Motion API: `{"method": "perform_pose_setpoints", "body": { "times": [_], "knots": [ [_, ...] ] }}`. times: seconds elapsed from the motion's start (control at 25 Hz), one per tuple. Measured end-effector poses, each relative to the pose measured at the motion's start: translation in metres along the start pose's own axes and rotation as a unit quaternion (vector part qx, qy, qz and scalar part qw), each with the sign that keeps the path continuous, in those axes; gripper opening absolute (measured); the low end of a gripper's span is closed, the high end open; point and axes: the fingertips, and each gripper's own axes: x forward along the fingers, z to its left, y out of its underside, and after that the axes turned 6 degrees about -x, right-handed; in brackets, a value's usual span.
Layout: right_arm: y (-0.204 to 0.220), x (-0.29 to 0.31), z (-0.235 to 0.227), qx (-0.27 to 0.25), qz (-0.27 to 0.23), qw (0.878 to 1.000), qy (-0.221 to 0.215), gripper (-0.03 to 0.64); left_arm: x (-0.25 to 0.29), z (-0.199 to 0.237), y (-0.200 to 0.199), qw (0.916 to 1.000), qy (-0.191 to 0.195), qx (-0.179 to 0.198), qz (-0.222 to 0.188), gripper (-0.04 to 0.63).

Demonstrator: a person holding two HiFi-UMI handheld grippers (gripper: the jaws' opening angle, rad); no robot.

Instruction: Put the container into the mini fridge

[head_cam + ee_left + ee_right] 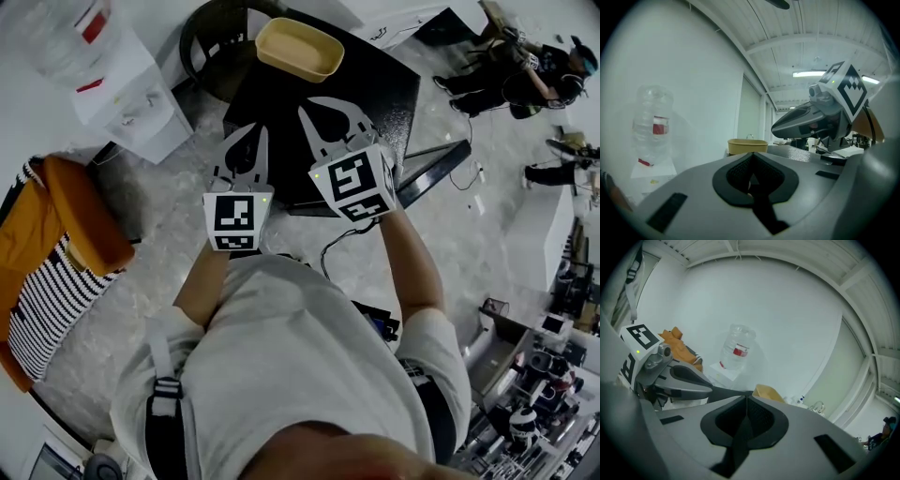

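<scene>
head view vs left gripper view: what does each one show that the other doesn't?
Head view only: person's torso, orange striped chair, black box, people at far right.
Left gripper view only: ceiling light and ceiling panels.
Both: yellow container, water bottle, right gripper, and left gripper with its jaws together.

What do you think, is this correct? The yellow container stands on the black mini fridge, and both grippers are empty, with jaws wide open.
Only the jaws are wrong: the left gripper and the right gripper are shut, as the two gripper views show. Both are empty, and the yellow container stands on the black mini fridge.
</scene>
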Motion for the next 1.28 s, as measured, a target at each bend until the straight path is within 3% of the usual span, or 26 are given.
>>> {"method": "perform_pose_setpoints", "body": {
  "times": [0.84, 1.0, 1.28],
  "knots": [
    [0.026, 0.082, -0.032, -0.117, 0.125, 0.985, 0.024, 0.044, 0.023, 0.045, -0.004, 1.0000, 0.007, -0.002, 0.002, 0.011],
    [0.038, 0.094, -0.034, -0.131, 0.154, 0.979, 0.005, 0.133, 0.027, 0.050, -0.006, 0.9999, 0.009, -0.002, 0.003, 0.012],
    [0.053, 0.112, -0.040, -0.140, 0.186, 0.972, 0.019, 0.138, 0.030, 0.054, -0.003, 0.9999, 0.014, -0.002, 0.009, 0.012]
  ]
}}
